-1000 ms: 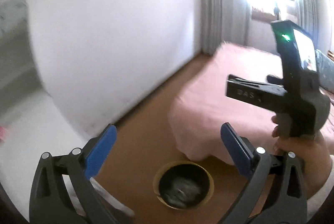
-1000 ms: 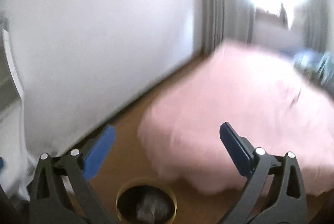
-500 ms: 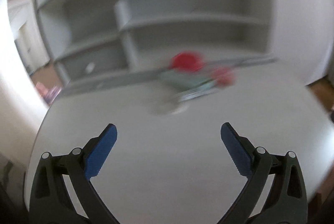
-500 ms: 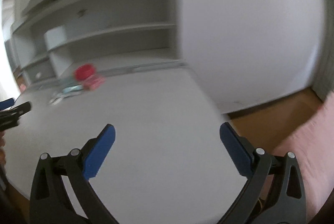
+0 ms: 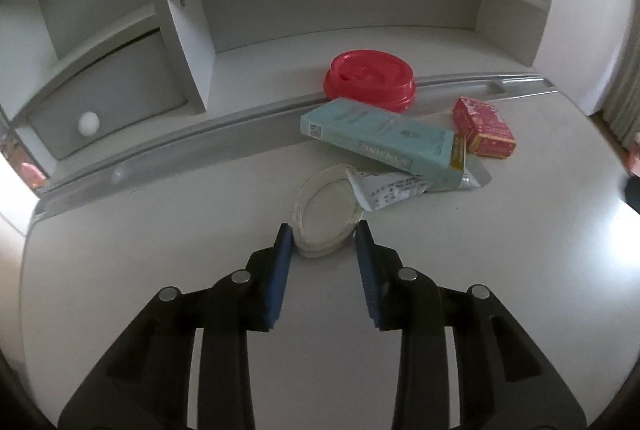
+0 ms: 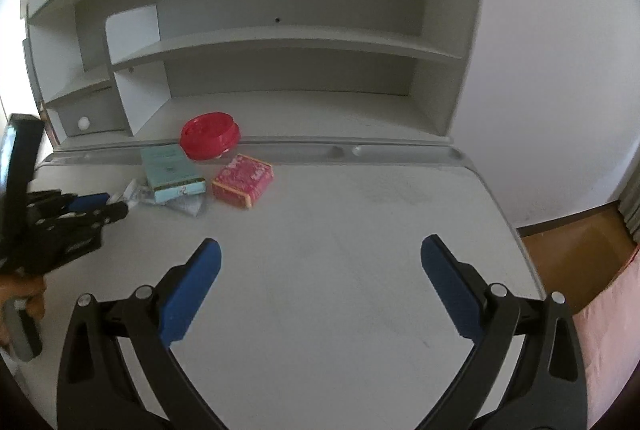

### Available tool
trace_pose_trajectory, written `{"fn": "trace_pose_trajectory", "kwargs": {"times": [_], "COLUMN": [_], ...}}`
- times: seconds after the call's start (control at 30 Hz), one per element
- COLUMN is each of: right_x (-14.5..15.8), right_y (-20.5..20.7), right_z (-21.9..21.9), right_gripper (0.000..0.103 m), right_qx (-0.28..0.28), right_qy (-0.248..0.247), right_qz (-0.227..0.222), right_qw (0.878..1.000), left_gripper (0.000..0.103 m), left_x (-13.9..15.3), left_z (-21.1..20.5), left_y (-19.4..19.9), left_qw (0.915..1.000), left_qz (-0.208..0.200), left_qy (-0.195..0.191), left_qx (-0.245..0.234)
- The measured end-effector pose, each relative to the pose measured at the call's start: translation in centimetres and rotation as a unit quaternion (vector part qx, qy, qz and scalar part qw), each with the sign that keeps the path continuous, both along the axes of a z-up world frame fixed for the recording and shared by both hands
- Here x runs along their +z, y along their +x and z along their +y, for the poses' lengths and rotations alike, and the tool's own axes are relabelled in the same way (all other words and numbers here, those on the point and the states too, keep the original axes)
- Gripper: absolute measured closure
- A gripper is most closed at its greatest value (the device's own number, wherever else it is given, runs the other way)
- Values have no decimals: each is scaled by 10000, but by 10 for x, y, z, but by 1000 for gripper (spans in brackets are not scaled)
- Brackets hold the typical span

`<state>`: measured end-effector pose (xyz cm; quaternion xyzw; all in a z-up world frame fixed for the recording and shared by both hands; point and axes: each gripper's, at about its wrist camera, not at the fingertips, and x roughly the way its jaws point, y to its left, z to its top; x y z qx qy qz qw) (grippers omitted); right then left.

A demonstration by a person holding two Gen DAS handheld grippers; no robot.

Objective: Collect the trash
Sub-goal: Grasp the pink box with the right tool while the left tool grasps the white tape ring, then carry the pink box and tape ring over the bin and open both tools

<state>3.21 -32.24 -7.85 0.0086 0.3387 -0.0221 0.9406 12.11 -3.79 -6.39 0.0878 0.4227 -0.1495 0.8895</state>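
Note:
A pile of trash lies on the grey desk (image 5: 520,270): a clear round plastic lid (image 5: 326,213), a crumpled paper slip (image 5: 388,189), a pale teal carton (image 5: 380,137), a red lid (image 5: 368,77) and a small red box (image 5: 484,127). My left gripper (image 5: 324,242) has its jaws closed in around the near edge of the clear lid, the blue pads touching its sides. It also shows in the right wrist view (image 6: 100,205). My right gripper (image 6: 320,258) is wide open and empty above the bare desk, right of the red box (image 6: 242,181).
A grey shelf unit (image 6: 280,45) stands at the back of the desk, with a drawer (image 5: 104,97) at the left. The desk's right edge (image 6: 516,242) drops to a brown floor (image 6: 572,262). A pink bed cover (image 6: 608,342) is at the lower right.
Both grippers swung from the bin and bed to the desk. The left gripper came down onto the clear lid and closed from wide open onto its edge. The right stayed open.

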Motion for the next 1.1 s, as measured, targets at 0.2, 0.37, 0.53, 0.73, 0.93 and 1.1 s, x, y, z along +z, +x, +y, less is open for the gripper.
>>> {"fn": "trace_pose_trajectory", "kwargs": {"times": [0.2,0.37,0.53,0.73,0.93,1.1], "right_x": [-10,-21,-41,-40,-23,-27], "right_y": [56,106,128,113,86,58], "right_z": [24,37,43,32,15,9], "right_gripper": [6,6,33,61,61,61], "right_qx": [134,47,79,114,172,376], "right_qy": [110,290,300,447,578,631], "right_qz": [284,554,947,896,709,838], "right_qw": [9994,9980,9950,9949,9957,9938], "left_gripper": [72,71,70,73,73,73], "left_x": [-1,-1,-2,0,17,22], "left_z": [54,82,79,88,85,75], "left_y": [15,24,26,22,4,-18], "left_qw": [9979,9941,9943,9929,9922,9928], "left_qz": [63,56,44,24,-92,-98], "left_qy": [-147,-242,-92,-506,-596,-606], "left_qx": [635,1057,1065,1079,1095,1030]}}
